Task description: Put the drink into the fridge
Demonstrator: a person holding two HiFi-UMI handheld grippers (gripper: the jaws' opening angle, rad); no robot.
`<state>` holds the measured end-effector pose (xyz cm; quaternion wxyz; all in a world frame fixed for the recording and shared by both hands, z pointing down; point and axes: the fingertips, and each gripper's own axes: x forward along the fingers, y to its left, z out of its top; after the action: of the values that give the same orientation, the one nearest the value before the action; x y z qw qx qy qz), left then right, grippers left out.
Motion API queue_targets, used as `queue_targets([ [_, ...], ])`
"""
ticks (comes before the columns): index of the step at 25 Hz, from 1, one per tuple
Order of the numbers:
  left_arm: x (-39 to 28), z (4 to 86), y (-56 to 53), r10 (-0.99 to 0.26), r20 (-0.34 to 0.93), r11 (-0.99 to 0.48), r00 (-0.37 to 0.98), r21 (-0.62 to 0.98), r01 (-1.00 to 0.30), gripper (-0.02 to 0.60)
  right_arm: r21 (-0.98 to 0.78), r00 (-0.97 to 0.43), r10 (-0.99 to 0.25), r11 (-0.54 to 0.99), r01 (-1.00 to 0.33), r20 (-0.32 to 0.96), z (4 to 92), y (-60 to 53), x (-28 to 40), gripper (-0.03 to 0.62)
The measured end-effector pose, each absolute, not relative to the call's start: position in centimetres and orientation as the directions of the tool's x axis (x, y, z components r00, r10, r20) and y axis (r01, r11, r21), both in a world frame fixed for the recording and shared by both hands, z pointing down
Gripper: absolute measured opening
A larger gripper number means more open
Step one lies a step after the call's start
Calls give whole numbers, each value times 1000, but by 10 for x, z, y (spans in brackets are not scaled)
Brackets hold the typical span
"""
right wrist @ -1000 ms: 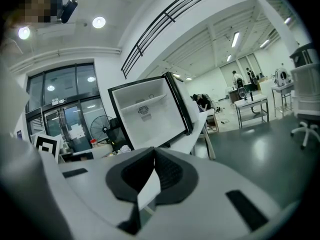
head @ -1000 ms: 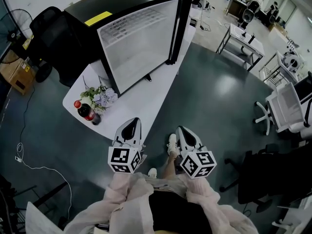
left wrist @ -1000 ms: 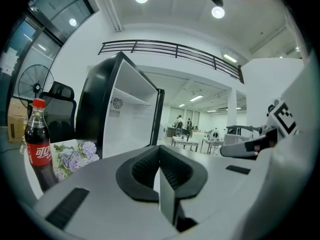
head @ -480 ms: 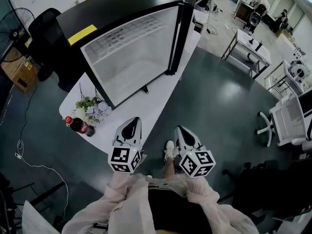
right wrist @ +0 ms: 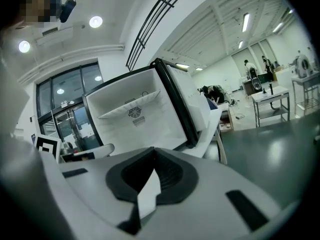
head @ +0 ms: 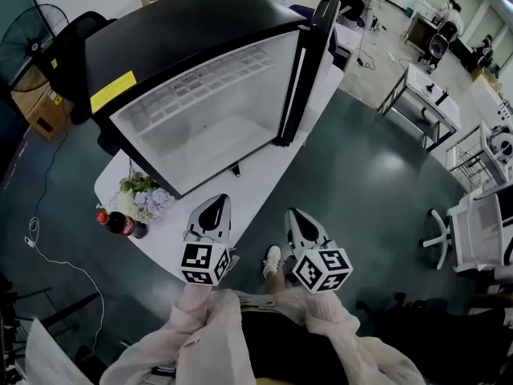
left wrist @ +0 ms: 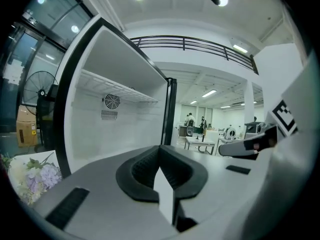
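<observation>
The drink, a dark cola bottle (head: pixel 117 224) with a red cap and label, lies at the near left corner of the white table (head: pixel 256 171), beside a bunch of flowers (head: pixel 143 199). The black fridge (head: pixel 184 46) stands on that table, its door (head: pixel 317 58) swung open to the right and its white inside (head: pixel 212 127) bare. My left gripper (head: pixel 216 202) hangs over the table's near edge, shut and holding nothing. My right gripper (head: pixel 295 215) is beside it over the floor, also shut and holding nothing. The left gripper view (left wrist: pixel 161 147) and the right gripper view (right wrist: pixel 154 152) both face the fridge's inside (left wrist: pixel 115 129) (right wrist: pixel 140 119).
A black office chair (head: pixel 60 54), a fan (head: pixel 28 30) and a cardboard box (head: pixel 40 107) stand left of the fridge. White desks (head: pixel 425 95) and chairs (head: pixel 481 231) are at the right. A cable (head: pixel 48 255) lies on the dark floor. My shoes (head: pixel 272 259) are below the grippers.
I have walked closer to the fridge with both grippers held out in front. The fridge now looks larger, and the bottle and flowers have slid toward the lower left of the view.
</observation>
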<state>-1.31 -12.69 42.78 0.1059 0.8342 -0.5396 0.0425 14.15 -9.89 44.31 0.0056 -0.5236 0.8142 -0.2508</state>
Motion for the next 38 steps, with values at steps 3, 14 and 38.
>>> queue_targets([
  [3,-9,427,-146,-903,194,-363,382,128,-923,11,-419,-478,-840,349,-838,257,443,-123,147,11],
  [14,-5,435,-204,-950,203,-215,236,121,-969,11,-426,-583,-766,449,-786,269,452,-201,162,11],
  [38,-51,432,-194,-982,186,-22,34,62,-998,11,-413,-720,-643,599,-686,263,458,-235,118,11],
])
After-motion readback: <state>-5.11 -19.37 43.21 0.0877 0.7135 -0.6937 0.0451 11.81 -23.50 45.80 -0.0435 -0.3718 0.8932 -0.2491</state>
